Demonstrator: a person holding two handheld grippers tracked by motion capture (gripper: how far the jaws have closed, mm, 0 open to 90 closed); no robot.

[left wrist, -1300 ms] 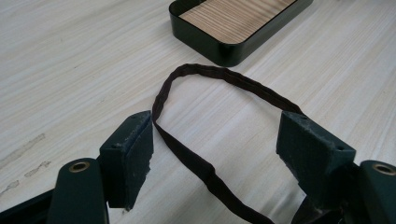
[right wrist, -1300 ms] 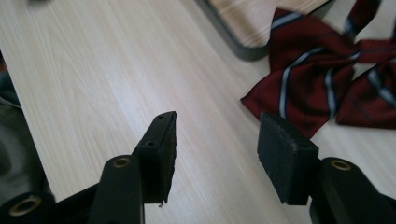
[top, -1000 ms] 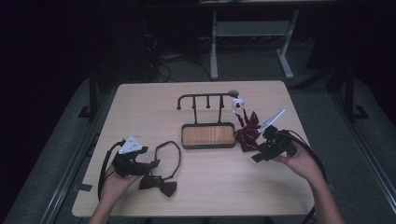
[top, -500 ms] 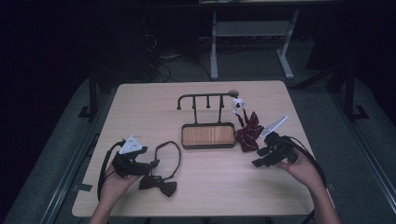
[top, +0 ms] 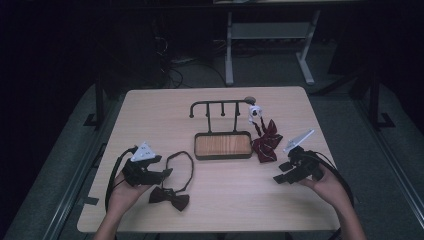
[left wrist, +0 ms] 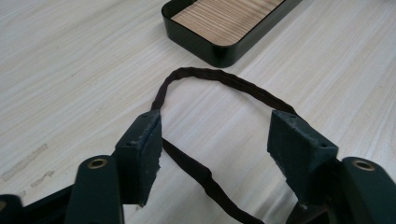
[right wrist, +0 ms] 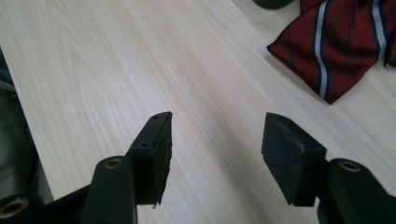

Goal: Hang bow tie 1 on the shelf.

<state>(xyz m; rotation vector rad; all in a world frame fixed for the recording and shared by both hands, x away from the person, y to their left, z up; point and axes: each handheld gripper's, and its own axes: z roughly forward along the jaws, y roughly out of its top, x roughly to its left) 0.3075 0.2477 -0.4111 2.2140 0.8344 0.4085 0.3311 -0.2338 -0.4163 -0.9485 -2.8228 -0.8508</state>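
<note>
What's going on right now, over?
Left gripper open, jaws astride dark bow tie's strap. Right gripper open, holding nothing, striped bow tie just ahead. Nothing in the way.

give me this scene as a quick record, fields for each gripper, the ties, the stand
left gripper: open, jaws either side of the dark bow tie's strap
right gripper: open, over bare table, holding nothing
dark bow tie: flat on the table
striped bow tie: right of the tray
stand: black hook rack above a wood-lined tray, hooks bare
</note>
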